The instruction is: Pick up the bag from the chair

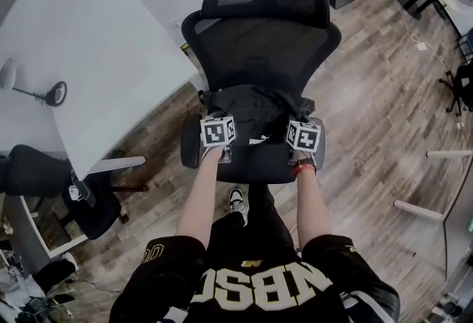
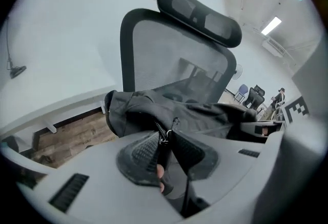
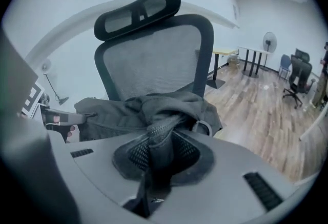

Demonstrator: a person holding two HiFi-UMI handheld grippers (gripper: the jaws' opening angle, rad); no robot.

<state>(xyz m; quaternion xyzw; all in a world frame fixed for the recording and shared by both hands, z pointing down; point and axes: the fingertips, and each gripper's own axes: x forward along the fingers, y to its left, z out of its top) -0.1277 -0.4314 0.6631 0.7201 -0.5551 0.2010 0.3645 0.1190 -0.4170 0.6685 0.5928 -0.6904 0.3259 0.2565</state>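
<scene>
— Which step is this?

— The grip looks made and the lift not yet begun. The bag (image 1: 255, 111) lies slumped on the seat of the chair (image 1: 262, 48), up against its mesh back. The left tongs (image 2: 165, 152) are closed on the bag's zippered edge. The right tongs (image 3: 160, 152) are closed on a fold of mesh-faced strap at the other side.

— So what does the next move call for?

— I'd judge a straight, even raise with both hands, then a draw toward the body, so the limp cloth doesn't sag or slip out of one pinch.

— Anything in the way?

— The back stands just behind the bag, and an armrest (image 1: 191, 151) flanks each side, so up is the free way. The white worktop (image 1: 89, 55) sits close on the left; the wooden floor (image 1: 369, 114) to the right is open.
</scene>
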